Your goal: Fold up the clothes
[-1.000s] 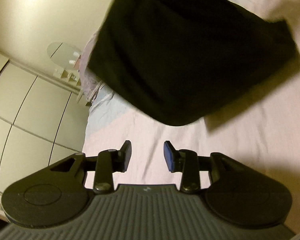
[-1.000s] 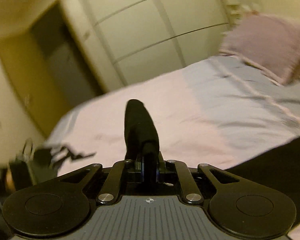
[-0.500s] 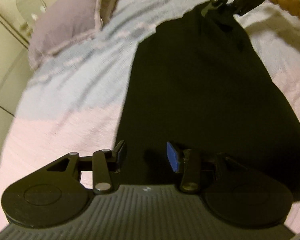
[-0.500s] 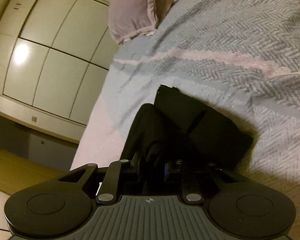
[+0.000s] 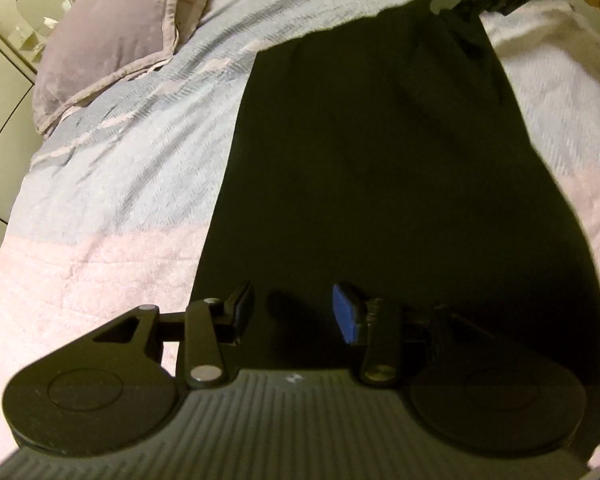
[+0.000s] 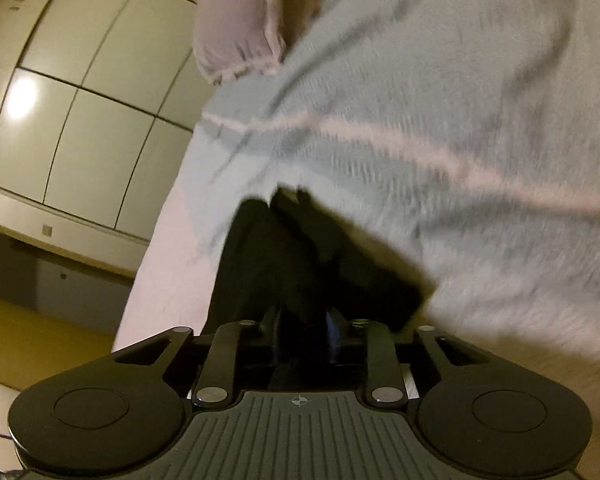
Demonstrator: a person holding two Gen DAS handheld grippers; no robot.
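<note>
While the black garment (image 5: 380,160) lies spread flat on the bedspread (image 5: 112,184), my left claw (image 5: 294,312) hovers over its near edge, jaws partly apart with nothing between them. My right claw (image 6: 304,330) sits at the far corner, jaws opening with a bunched fold of the black cloth between them; blur hides whether the pads press it. A pillow (image 5: 108,40) lies beyond.

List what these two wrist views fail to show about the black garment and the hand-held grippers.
- Black garment: type and fold lines unreadable in the left wrist view, too dark; the near edge is hidden by the left hand-held gripper.
- Right hand-held gripper: jaws are opening with dark cloth between them; pad contact is lost in shadow and blur.
- Pillow: cut off by the top edge.
</note>
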